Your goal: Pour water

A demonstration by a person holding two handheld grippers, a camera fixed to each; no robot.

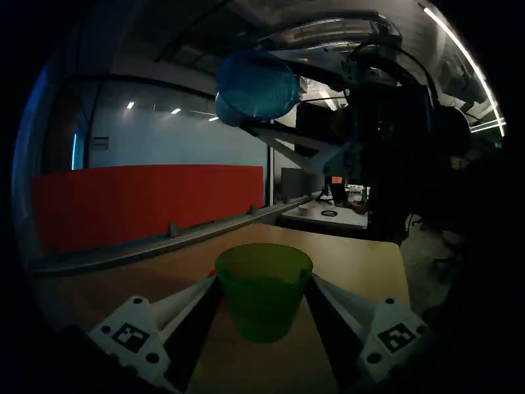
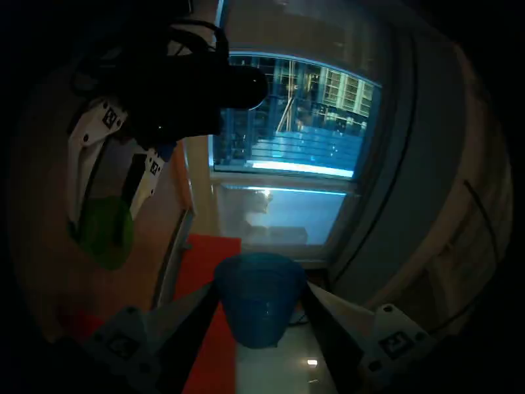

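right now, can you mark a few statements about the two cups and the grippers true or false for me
1. The left gripper has its jaws closed on a green cup. True.
2. The right gripper holds a red cup. False: its jaws hold a blue cup.
3. In the left gripper view, the blue cup is higher up than the green cup. True.
4. The panel behind the wooden table is green. False: it is red.
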